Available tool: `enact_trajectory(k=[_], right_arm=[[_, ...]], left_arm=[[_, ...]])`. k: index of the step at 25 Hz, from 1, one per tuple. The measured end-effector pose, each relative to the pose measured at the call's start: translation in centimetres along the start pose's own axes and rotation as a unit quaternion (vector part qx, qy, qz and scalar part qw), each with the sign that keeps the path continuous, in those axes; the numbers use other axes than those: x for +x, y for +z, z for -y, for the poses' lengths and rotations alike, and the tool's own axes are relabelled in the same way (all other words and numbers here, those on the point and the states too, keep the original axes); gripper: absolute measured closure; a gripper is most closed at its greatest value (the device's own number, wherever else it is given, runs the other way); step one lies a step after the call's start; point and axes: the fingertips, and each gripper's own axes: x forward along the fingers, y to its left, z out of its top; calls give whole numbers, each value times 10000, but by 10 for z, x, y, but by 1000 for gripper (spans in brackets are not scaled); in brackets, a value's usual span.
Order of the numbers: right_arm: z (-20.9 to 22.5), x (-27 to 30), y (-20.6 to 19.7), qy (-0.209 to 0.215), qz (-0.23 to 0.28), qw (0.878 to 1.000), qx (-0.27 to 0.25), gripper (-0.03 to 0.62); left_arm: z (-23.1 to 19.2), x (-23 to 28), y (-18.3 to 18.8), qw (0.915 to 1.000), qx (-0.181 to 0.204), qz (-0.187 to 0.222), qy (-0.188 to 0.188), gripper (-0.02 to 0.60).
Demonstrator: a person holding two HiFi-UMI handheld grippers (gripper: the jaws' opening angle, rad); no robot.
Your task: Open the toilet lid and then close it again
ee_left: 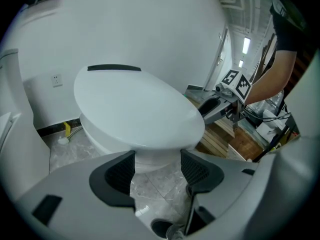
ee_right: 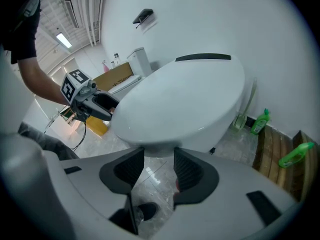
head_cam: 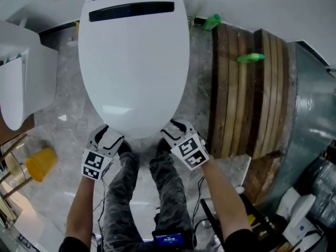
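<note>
Over grey marble floor [head_cam: 68, 125], hovering left gripper [ee_left: 157, 161] and right gripper [ee_right: 159, 156] gaping, empty, glossy white oval toilet lid [head_cam: 134, 56] just ahead of jaws; aiming under rim evenly, imo.

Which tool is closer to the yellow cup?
Left. The left tool is right of the yellow cup; the right tool is farther, past the front of the toilet lid.
</note>
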Motion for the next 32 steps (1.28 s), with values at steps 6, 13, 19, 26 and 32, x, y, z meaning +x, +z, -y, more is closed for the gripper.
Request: enact_trajectory(k=[6,13,19,26,32], right_arm=[[-14,-34,20,202,36,9997,89,405],[-29,-84,60,412,253,9985,250,405],[-35,-128,98,488,590,9966,302,405],[-39,-175,150,561,800,9945,366,407],[-36,-205,192,558,1094,9909,542,407]], left_arm=[[13,-32,18,9997,-97,144,-147,305],[24,-76,64,9979,-192,578,-237,305],[31,-120,112,9936,-417,1018,-262,305],[32,-164,168,9888,-537,1365,-274,305],[28,-193,218,9874,-208,1563,-120,305]])
